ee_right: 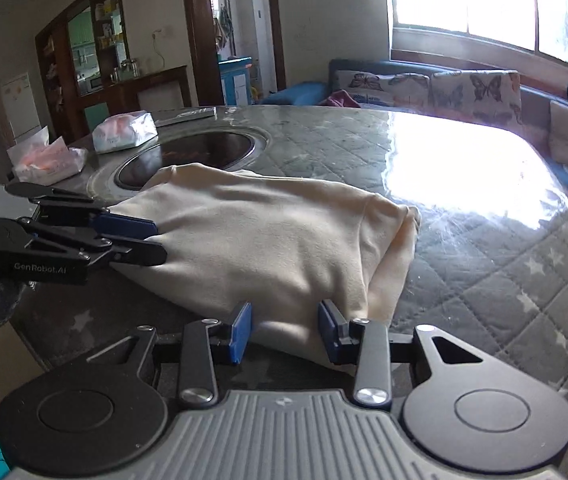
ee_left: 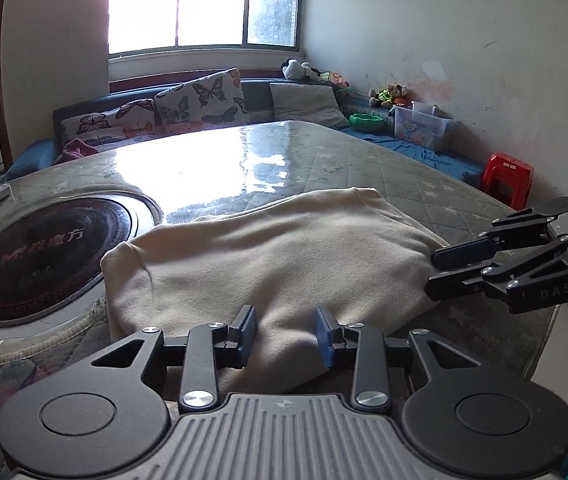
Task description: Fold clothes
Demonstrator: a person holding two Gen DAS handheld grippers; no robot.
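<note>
A cream garment [ee_left: 275,256] [ee_right: 267,240] lies folded into a thick rectangle on the round table [ee_left: 384,164] [ee_right: 484,272]. My left gripper [ee_left: 286,330] is open at the garment's near edge, its blue pads on either side of a patch of cloth. Seen from the right wrist, the left gripper [ee_right: 160,242] touches the garment's left end. My right gripper [ee_right: 286,332] is open too, straddling the near corner of the cloth. From the left wrist, the right gripper [ee_left: 432,274] sits at the garment's right end.
A round black hob [ee_left: 43,248] [ee_right: 191,156] is set into the table just beyond the garment. Two tissue packs [ee_right: 123,132] lie at the far left edge. A sofa with butterfly cushions [ee_left: 199,100] and a red stool [ee_left: 508,178] stand past the table.
</note>
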